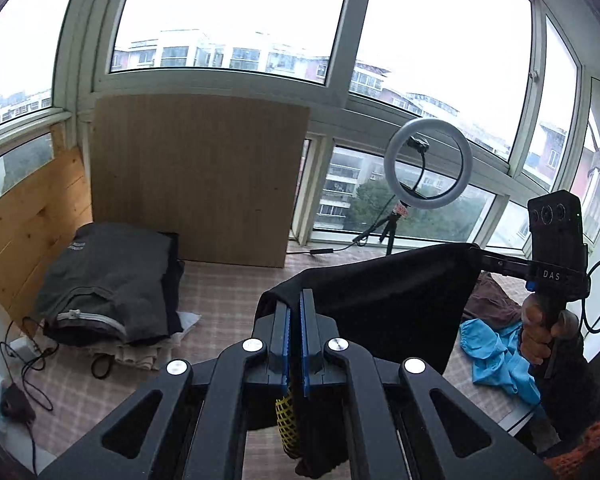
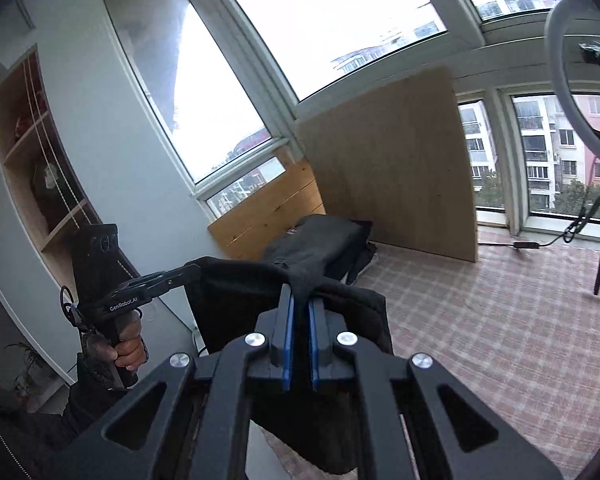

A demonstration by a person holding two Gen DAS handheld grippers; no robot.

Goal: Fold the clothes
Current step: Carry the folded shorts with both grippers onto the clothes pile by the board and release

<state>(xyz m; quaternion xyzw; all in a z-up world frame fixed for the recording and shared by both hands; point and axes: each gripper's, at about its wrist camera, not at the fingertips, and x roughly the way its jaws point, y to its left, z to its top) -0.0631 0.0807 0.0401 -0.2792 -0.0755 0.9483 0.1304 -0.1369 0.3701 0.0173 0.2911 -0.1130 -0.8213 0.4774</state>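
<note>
A black garment [image 1: 388, 300] hangs stretched in the air between my two grippers. My left gripper [image 1: 295, 300] is shut on its left top corner; it also shows in the right wrist view [image 2: 192, 270]. My right gripper [image 2: 300, 298] is shut on the other top corner; it shows in the left wrist view [image 1: 478, 254] at the right. The cloth [image 2: 240, 300] droops below both. A yellow mesh patch [image 1: 286, 424] shows on the garment under the left fingers.
A stack of folded dark clothes [image 1: 112, 280] lies at the left on the checked mat [image 1: 228, 304], in front of a wooden board [image 1: 196, 176]. Blue [image 1: 496, 352] and brown [image 1: 492, 304] garments lie at the right. A ring light on a tripod [image 1: 428, 164] stands by the windows.
</note>
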